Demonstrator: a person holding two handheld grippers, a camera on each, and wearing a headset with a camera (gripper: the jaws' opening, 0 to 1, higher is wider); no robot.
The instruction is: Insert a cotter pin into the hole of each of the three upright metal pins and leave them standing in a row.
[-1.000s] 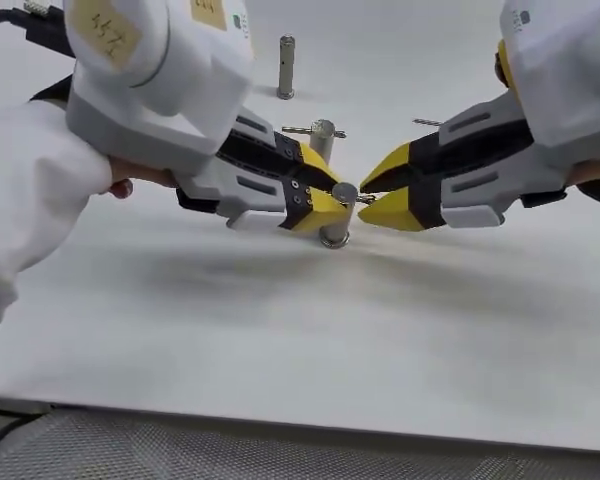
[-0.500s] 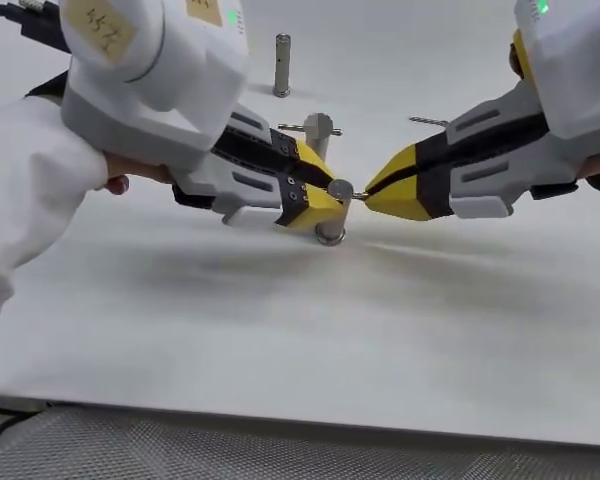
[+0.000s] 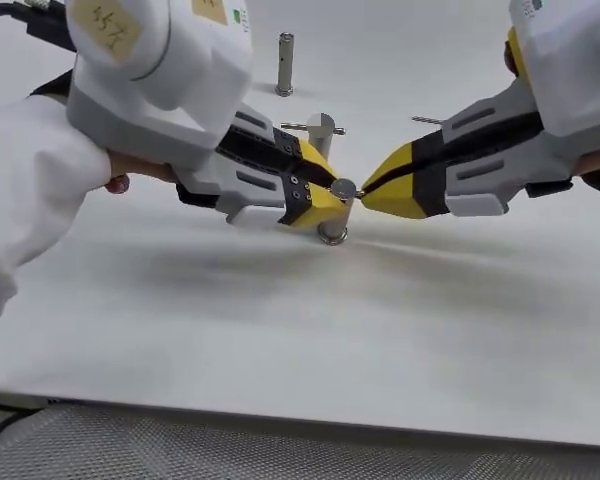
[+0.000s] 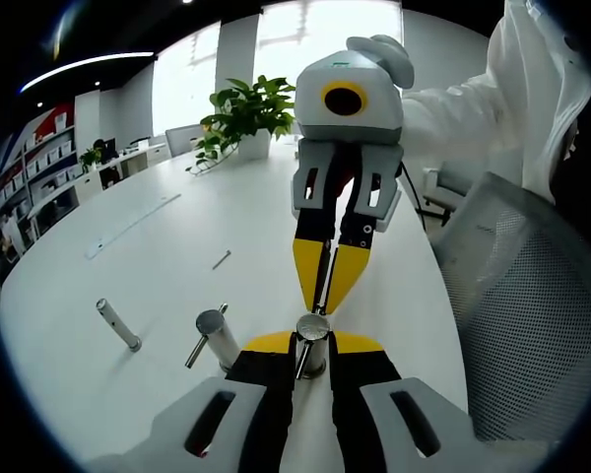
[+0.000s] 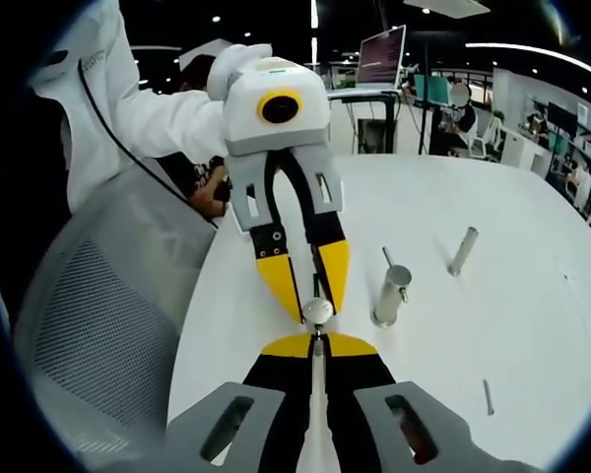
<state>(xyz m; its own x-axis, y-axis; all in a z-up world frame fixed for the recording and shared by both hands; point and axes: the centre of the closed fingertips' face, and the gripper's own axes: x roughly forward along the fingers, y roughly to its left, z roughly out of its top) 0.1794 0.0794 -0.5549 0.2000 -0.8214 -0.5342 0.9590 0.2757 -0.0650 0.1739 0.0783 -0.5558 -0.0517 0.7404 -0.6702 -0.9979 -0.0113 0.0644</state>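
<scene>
- Left hand-held gripper [image 3: 332, 196] reaches in from 9 o'clock in the head view, lying low and nearly level over the counter [image 3: 280, 330]. A white sleeve [image 3: 30, 190] covers the arm behind it.
- Its yellow jaw tips are closed on either side of the near metal pin [image 3: 335, 212], which stands upright on the counter.
- Right hand-held gripper [image 3: 368, 190] comes in from 3 o'clock, tilted slightly down, nose to nose with the left one.
- Its jaws are pressed together on a thin cotter pin [image 5: 317, 345], whose tip meets the head of the near metal pin.
- At 12 o'clock from the held pin, just behind it, the second metal pin [image 3: 323, 128] stands upright with a fitted cotter pin [image 3: 295, 128] sticking out sideways through its top.
- Farther back, at about 11 o'clock, the third metal pin [image 3: 285, 65] stands upright and bare.
- A loose cotter pin [image 3: 427, 121] lies flat on the counter at about 1 o'clock, beside the right hand-held gripper's body.
- A yellow sticker [image 3: 115, 25] on the left hand-held gripper's housing bears handwritten marks too blurred to read.
</scene>
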